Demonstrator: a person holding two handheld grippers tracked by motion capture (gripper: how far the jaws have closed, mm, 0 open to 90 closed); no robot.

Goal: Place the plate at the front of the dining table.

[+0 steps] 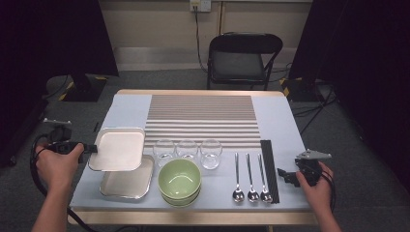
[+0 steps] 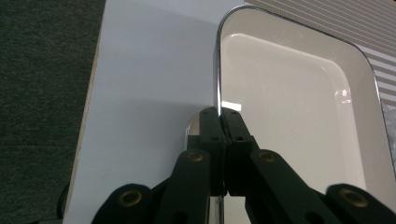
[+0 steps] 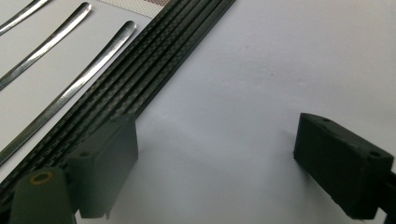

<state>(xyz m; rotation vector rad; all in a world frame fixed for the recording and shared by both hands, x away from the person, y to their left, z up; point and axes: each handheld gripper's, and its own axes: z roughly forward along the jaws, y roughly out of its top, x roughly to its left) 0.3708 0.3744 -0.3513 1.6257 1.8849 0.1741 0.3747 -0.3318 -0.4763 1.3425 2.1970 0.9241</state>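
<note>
Clearly lifted, a shallow metal tray (image 1: 118, 149) with rounded corners, a bright rolled rim and a pale, glossy inside sits tilted above a second tray (image 1: 126, 184) at the front left of the worktop (image 1: 280, 121). The left hand-held gripper (image 1: 92, 148) is clenched on the middle of its left rim, jaws pinched together over the thin edge. Just right of the trays stand stacked green bowls (image 1: 179, 181), with three clear glasses (image 1: 187, 150) behind them. Farther right lie three spoons (image 1: 251, 181) and a bundle of black chopsticks (image 1: 269, 169). The right hand-held gripper (image 1: 286, 176) rests released beside the chopsticks, its jaws (image 3: 215, 163) spread wide over bare worktop, grasping nothing. A striped mat (image 1: 201, 116) covers the far centre.
</note>
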